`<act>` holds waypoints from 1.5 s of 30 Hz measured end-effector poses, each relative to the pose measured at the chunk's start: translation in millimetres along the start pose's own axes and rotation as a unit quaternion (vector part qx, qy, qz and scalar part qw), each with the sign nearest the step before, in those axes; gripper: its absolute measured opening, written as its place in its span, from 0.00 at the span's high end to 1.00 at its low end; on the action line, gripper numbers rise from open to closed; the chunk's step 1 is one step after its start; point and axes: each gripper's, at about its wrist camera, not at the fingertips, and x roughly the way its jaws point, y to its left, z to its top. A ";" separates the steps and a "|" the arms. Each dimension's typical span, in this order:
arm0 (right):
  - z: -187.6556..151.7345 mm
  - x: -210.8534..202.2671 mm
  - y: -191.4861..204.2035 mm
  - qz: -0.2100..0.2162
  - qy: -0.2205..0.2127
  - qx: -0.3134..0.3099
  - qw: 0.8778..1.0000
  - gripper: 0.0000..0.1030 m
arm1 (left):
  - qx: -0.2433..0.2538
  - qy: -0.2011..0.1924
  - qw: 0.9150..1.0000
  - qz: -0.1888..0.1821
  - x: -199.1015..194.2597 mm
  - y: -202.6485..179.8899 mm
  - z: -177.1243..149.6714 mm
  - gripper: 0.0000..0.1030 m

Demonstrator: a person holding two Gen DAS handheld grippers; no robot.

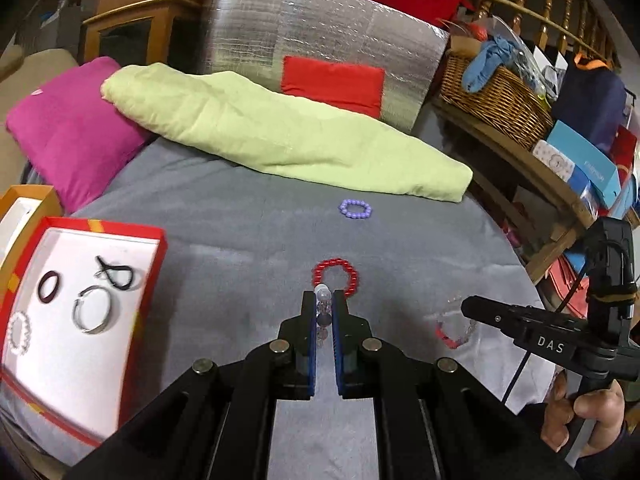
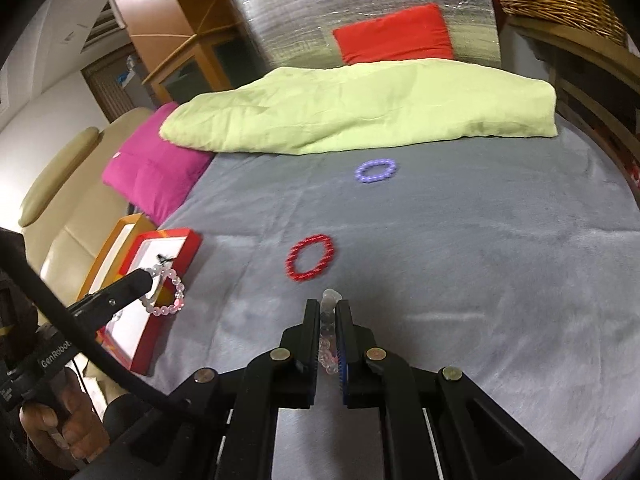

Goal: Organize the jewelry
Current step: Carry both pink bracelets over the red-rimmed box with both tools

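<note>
My left gripper [image 1: 323, 298] is shut on a pale pink bead bracelet [image 1: 322, 312], which hangs from it in the right wrist view [image 2: 166, 292] beside the red box. My right gripper [image 2: 329, 307] is shut on a clear bead bracelet [image 2: 329, 330]; in the left wrist view this bracelet [image 1: 456, 330] hangs under the right gripper [image 1: 472, 309]. A red bead bracelet [image 1: 335, 278] [image 2: 310, 257] and a purple bead bracelet [image 1: 355, 209] [image 2: 375, 170] lie on the grey blanket. The red box [image 1: 158, 268] [image 2: 188, 248] holds several rings and bracelets.
A light green folded blanket [image 1: 280, 132] and a magenta pillow [image 1: 68, 132] lie at the far side. An orange box [image 1: 24, 196] stands behind the red one. A wicker basket [image 1: 492, 96] sits on a wooden shelf to the right.
</note>
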 end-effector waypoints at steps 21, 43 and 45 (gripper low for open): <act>-6.6 22.7 96.2 0.027 0.033 -0.075 0.996 0.92 | -0.033 -0.008 0.992 0.120 -25.9 60.8 -23.1 0.93; 21.6 77.5 258.8 0.115 0.053 -0.160 0.979 0.92 | -0.138 -0.025 0.975 0.173 -68.6 213.8 -16.7 0.93; 17.3 87.3 273.2 0.123 0.063 -0.170 0.976 0.92 | -0.141 -0.020 0.976 0.168 -65.5 221.6 -17.5 0.93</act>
